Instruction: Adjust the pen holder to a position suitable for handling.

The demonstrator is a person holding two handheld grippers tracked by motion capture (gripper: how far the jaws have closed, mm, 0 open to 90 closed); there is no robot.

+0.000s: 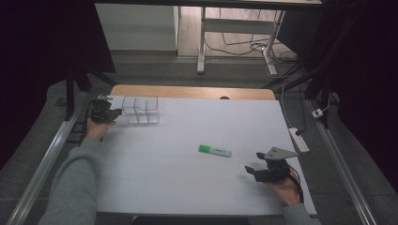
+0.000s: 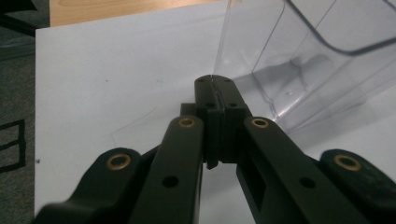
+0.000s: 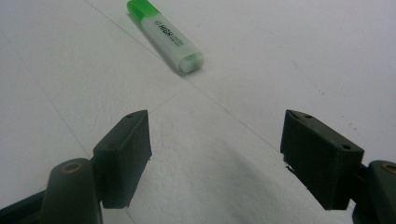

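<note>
High view: a person seated at a white table [image 1: 187, 183] works with a hand-held gripper in each hand, grey sleeves coming in from the bottom edge. The left gripper [image 1: 111, 112] sits at the far left corner of the table, its tips just beside the near left end of a clear plastic organizer [image 1: 141, 109] with several upright compartments. In the left gripper view, the two black jaws of the left gripper [image 2: 214, 81] are pressed flat together with nothing between them, and their tips lie right at the lower corner of the clear plastic organizer [image 2: 299, 70]; whether they touch its wall cannot be told. The organizer stands upright on the white surface, near the wooden edge [image 1: 192, 92] at the table's far side.

At the near right, the right gripper [image 1: 253, 169] rests low over the table, a grey three-cornered plate on top and a cable trailing back past the hand. In the right gripper view, the right gripper [image 3: 215, 140] has its jaws spread wide apart, holding nothing, bare table between them. A green highlighter [image 3: 166, 35] lies flat on the table ahead of those jaws, capped, its green end farthest from the gripper. In the high view the green highlighter [image 1: 214, 150] lies near the table's middle, well apart from the organizer and near the right gripper.
</note>
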